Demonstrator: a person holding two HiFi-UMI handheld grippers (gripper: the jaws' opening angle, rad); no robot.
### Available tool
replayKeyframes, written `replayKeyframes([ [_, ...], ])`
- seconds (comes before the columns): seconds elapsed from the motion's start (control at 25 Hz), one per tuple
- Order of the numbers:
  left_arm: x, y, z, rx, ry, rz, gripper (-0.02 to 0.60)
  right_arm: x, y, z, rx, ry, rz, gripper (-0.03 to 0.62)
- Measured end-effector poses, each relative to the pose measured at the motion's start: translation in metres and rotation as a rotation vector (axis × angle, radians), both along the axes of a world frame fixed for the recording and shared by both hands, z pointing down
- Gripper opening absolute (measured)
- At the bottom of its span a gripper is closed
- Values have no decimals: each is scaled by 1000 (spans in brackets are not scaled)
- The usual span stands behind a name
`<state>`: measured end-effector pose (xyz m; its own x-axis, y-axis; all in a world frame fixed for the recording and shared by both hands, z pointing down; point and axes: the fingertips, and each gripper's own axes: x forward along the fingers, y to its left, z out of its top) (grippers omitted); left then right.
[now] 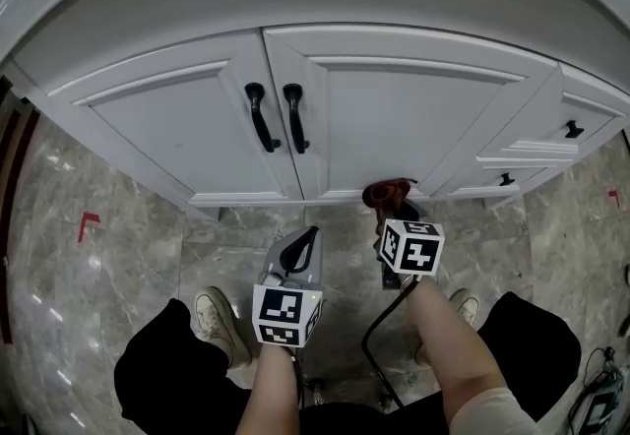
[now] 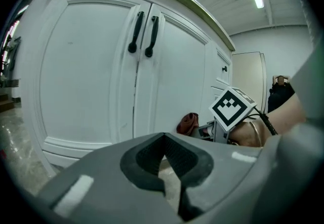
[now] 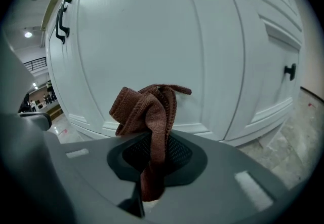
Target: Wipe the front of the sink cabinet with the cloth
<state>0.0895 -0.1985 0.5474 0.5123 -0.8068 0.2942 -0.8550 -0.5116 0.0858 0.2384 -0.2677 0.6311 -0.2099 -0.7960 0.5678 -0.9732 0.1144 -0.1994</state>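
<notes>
The white sink cabinet fills the upper head view, with a left door (image 1: 157, 123) and a right door (image 1: 413, 118), each carrying a black handle (image 1: 260, 116) near the centre seam. A crumpled reddish-brown cloth (image 1: 388, 193) (image 3: 147, 109) is pinched in my right gripper (image 1: 386, 217) (image 3: 152, 142), which is shut on it. The cloth is at the bottom rail of the right door; whether it touches the rail I cannot tell. My left gripper (image 1: 307, 238) (image 2: 164, 139) hovers lower left over the floor, shut and holding nothing. From the left gripper view, the cloth (image 2: 189, 122) shows beside the right gripper's marker cube (image 2: 232, 106).
Two drawers with black knobs (image 1: 573, 129) (image 1: 506, 179) sit right of the doors. The floor is grey marble with a red tape mark (image 1: 89, 221). The person's shoes (image 1: 219, 320) and knees frame the bottom, and a black cable (image 1: 379, 335) trails from the right gripper.
</notes>
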Motion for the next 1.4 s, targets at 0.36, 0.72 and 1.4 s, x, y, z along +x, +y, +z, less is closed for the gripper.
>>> replayKeyframes([
  [0.36, 46, -1, 1, -9, 23, 73, 0, 75, 4, -1, -28, 78, 107, 77],
  [0.72, 34, 12, -15, 20, -8, 92, 0, 76, 20, -38, 90, 16, 182, 75],
  [1.4, -98, 92, -193, 314, 105, -29, 0, -92, 147, -227, 458, -45, -2, 75],
])
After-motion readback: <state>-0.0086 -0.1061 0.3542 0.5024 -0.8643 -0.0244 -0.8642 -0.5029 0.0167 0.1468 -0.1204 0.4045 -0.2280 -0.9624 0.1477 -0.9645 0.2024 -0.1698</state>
